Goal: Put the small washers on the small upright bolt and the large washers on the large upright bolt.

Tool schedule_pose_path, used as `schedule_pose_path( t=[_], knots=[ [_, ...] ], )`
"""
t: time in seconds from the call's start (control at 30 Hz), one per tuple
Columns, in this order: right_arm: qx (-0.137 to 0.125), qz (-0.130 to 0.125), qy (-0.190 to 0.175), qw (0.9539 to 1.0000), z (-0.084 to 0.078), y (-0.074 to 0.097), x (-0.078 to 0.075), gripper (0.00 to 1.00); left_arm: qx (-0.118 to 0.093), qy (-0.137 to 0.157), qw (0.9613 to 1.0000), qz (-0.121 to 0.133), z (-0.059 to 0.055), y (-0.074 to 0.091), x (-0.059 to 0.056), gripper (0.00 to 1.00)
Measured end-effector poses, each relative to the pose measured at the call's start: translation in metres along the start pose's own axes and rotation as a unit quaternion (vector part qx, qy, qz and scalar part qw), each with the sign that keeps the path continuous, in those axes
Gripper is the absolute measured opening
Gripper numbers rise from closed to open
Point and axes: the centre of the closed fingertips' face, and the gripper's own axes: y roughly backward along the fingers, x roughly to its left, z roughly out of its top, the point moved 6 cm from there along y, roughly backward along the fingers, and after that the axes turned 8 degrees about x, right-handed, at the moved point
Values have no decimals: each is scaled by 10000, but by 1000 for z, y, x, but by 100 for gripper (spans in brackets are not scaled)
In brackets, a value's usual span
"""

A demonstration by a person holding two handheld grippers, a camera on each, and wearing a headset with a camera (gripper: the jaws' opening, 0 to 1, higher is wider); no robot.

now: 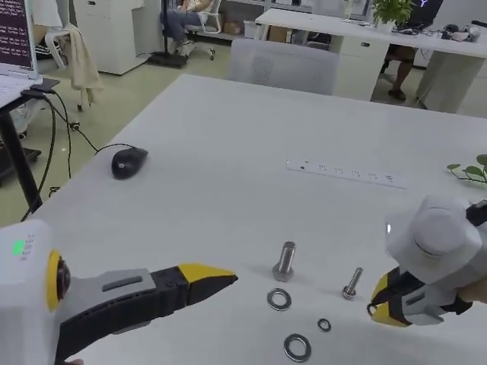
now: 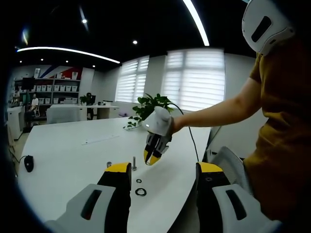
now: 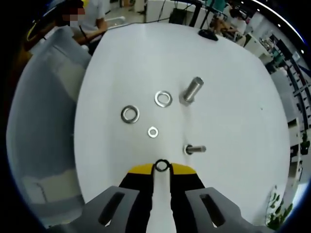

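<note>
The large bolt (image 1: 284, 262) and the small bolt (image 1: 351, 283) stand upright on the white table (image 1: 228, 152). Two large washers (image 1: 279, 299) (image 1: 297, 347) and one small washer (image 1: 324, 325) lie flat in front of them. My right gripper (image 1: 378, 308) hovers just right of the small bolt, shut on a small washer (image 3: 162, 166) held at its yellow tips. In the right gripper view the small bolt (image 3: 195, 149) is just ahead and the large bolt (image 3: 192, 91) farther off. My left gripper (image 2: 164, 170) is open and holds nothing, low at the left, pointing toward the large bolt.
A black mouse (image 1: 128, 161) lies at the table's left, and a white power strip (image 1: 346, 173) runs across behind the bolts. A grey chair (image 1: 281, 67) stands at the far edge. A plant's leaves (image 1: 472, 171) reach in at the right.
</note>
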Motion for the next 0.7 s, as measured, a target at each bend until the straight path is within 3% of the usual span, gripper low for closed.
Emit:
schedule_pose_path(
  t=[0.7],
  knots=[
    [-90, -321, -12, 9994, 12, 16, -36, 12, 49, 88, 9999, 8, -2, -6, 6, 52]
  ],
)
